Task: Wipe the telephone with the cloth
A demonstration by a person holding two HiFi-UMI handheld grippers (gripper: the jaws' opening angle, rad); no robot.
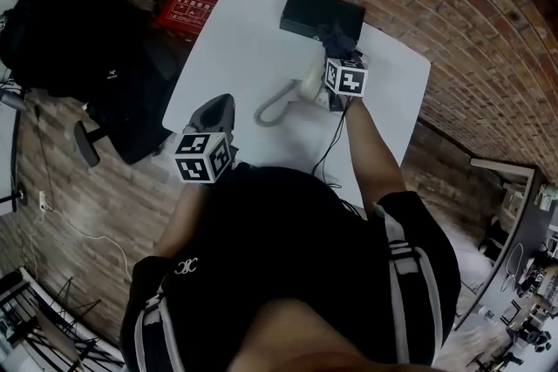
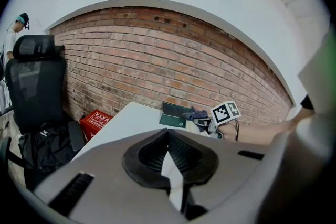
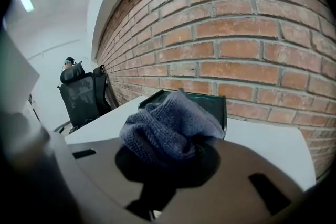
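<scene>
The right gripper (image 1: 340, 55) partly hides the telephone (image 1: 277, 107).

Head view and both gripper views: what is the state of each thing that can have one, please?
left claw: shut, empty.
right claw: shut on the cloth.
cloth: bunched up.
handset: off the telephone, lying on the table.

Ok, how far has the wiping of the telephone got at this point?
Done: the cloth is picked up, clamped in the right tongs. In hand: they hold it at the telephone, though contact can't be confirmed. The handset lies beside the base on the table. The left tongs are shut and empty, away from it. Left: the wiping itself, as far as shows.
</scene>
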